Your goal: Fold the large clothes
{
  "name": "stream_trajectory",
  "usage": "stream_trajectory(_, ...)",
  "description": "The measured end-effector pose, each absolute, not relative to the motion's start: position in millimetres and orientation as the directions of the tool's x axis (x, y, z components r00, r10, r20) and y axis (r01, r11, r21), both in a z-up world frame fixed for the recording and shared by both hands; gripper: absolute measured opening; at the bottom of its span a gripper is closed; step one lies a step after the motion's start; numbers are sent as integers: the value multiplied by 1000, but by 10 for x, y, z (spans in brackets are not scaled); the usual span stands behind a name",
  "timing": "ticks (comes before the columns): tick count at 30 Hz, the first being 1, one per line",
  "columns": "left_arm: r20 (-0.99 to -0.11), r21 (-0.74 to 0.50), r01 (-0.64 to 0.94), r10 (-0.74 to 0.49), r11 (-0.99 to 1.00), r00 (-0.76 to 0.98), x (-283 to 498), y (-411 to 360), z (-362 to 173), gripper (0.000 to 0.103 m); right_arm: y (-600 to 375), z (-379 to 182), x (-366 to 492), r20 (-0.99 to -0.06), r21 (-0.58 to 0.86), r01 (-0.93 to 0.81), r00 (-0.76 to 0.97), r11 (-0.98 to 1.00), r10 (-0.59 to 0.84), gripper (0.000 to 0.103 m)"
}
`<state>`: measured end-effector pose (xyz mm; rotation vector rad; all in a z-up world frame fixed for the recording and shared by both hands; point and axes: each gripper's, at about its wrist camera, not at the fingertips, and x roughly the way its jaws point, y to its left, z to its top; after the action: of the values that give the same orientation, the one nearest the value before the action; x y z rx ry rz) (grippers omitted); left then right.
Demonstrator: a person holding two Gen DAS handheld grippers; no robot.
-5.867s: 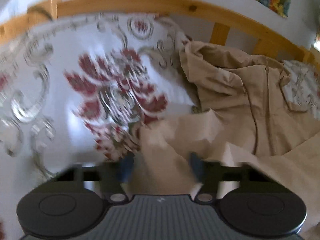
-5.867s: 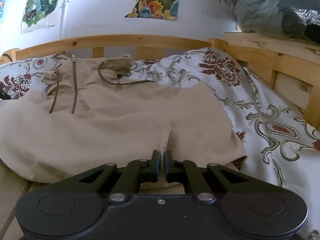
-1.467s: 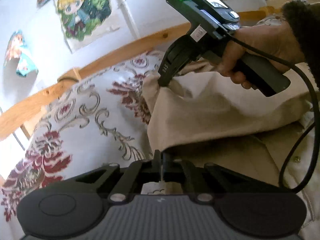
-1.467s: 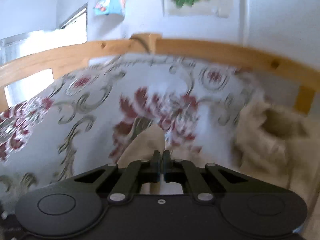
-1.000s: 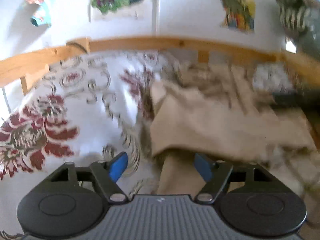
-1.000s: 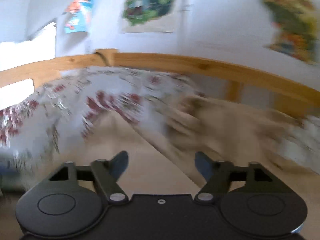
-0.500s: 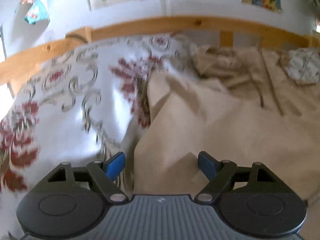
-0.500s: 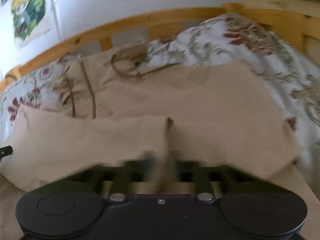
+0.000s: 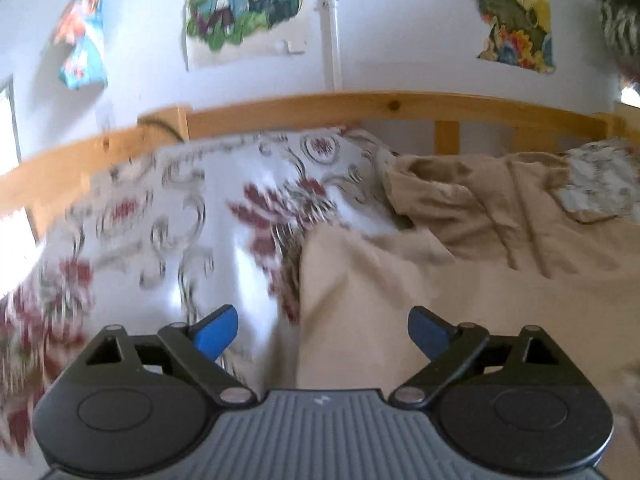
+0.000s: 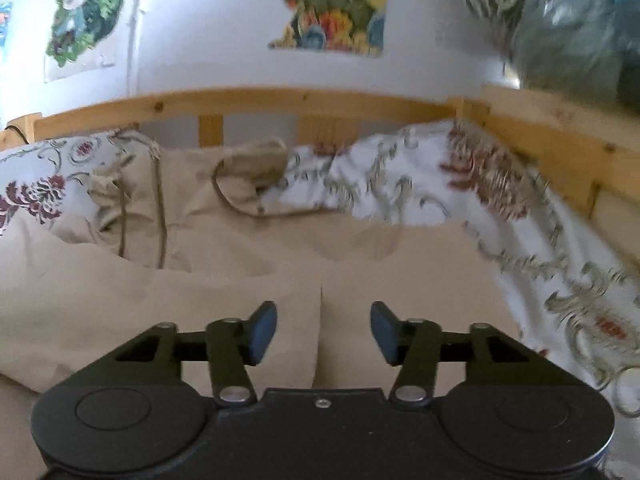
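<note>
Lying under both hand-held grippers, beige jacket (image 10: 248, 280)

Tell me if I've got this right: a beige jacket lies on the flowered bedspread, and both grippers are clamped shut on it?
Not quite. The beige jacket does lie on the flowered bedspread, but both wrist views show the left gripper and right gripper open, gripping nothing, jaws having just been opening.

Garment (image 10: 200, 304): plain beige, brown drawcords.
Bedspread (image 9: 160, 208): white ground, dark red flowers, grey-green scrolls.
Bed frame (image 9: 360, 104): light natural wood, knots.
Wall (image 9: 380, 20): white, multicoloured cartoon posters.
Left gripper (image 9: 323, 330): black body, blue pads.
Right gripper (image 10: 323, 332): black body, dark blue pads.
</note>
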<state>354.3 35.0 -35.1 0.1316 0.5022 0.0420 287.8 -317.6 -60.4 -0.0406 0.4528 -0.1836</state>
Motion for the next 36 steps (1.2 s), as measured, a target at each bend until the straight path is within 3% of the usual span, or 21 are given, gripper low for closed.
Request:
stream_trajectory(3, -493, 192, -43, 134, 980, 859, 3894, 227, -480, 96, -3034, -700, 2842, -431, -123, 149, 882, 981, -188, 66)
stream_trajectory(6, -595, 262, -58, 208, 963, 776, 4210, 198, -779, 96, -2986, -932, 2933, -509, -183, 136, 834, 974, -212, 68)
stream_trajectory(7, -631, 275, -41, 212, 961, 747, 4278, 199, -862, 96, -3006, -991, 2948, -524, -183, 144, 823, 972, -221, 69)
stream_trajectory(11, -637, 234, -35, 181, 971, 749, 4245, 199, -765, 95, -3142, -1015, 2931, -536, -83, 176, 822, 981, -192, 71)
stream_trajectory(16, -627, 204, 13, 121, 979, 770, 4375, 2, -226, 95, -3248, -784, 2656, -536, 52, 219, 830, 974, -158, 73)
stream_trajectory(18, -587, 212, 61, 77, 975, 806, 4542, -180, 2, 95, -3267, -645, 2477, -514, 78, 246, 840, 966, -172, 90)
stream_trajectory(21, -524, 249, 72, 72, 966, 849, 4965, -531, 214, 97, -3292, -610, 2407, -461, 99, 225, 874, 969, -156, 102)
stream_trajectory(25, -441, 359, 5, 165, 933, 882, 5583, -971, 193, 97, -3346, -781, 2540, -534, 62, 241, 828, 969, -172, 102)
stream_trajectory(28, -406, 434, 4, 192, 901, 893, 5949, -1208, 85, 97, -3440, -780, 2502, -530, 98, 253, 832, 963, -164, 102)
stream_trajectory(32, -415, 540, 23, 242, 841, 877, 6303, -1385, -30, 88, -3488, -834, 2478, -534, 77, 261, 826, 962, -181, 102)
stream_trajectory(36, -500, 467, 158, 112, 870, 859, 6355, -1480, -73, 86, -3553, -853, 2480, -533, 103, 275, 827, 956, -180, 102)
